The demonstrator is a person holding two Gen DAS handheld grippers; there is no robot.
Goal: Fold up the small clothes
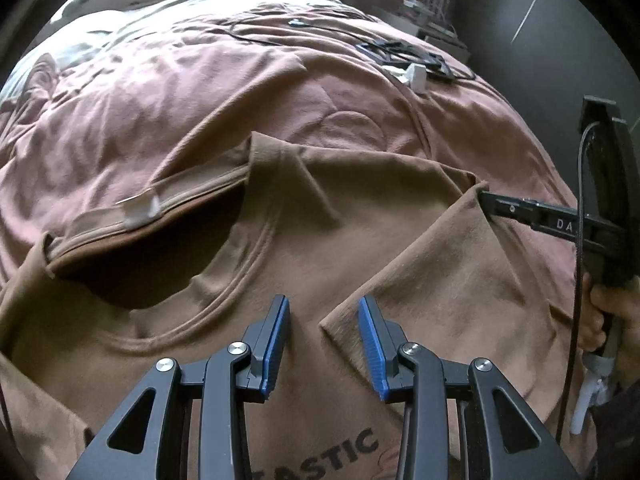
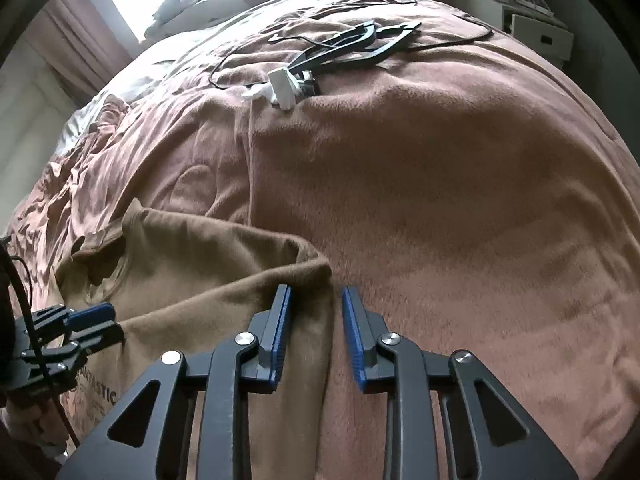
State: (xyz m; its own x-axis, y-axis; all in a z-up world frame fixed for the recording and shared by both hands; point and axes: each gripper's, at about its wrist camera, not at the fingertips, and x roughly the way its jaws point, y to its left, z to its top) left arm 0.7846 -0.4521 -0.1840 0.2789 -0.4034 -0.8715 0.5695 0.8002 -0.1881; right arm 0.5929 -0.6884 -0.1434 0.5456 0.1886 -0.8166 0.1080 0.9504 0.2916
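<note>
Shirt [image 1: 256,280], tan with dark print, lies spread on the pink blanket [image 1: 160,92] at the near side of the bed, neck opening to the left, one sleeve folded in over the chest. Left gripper [image 1: 324,320] hangs over the chest with its blue pads apart, the folded sleeve's corner lying between them, nothing pinched. Right gripper [image 2: 316,312] straddles the shirt's right edge fold; its pads stand slightly apart beside the cloth, and whether they press it I cannot tell. A hand [image 1: 612,312] holds that tool. Far off on the blanket lie black cables [image 2: 352,44] and a white plug [image 2: 282,88].
</note>
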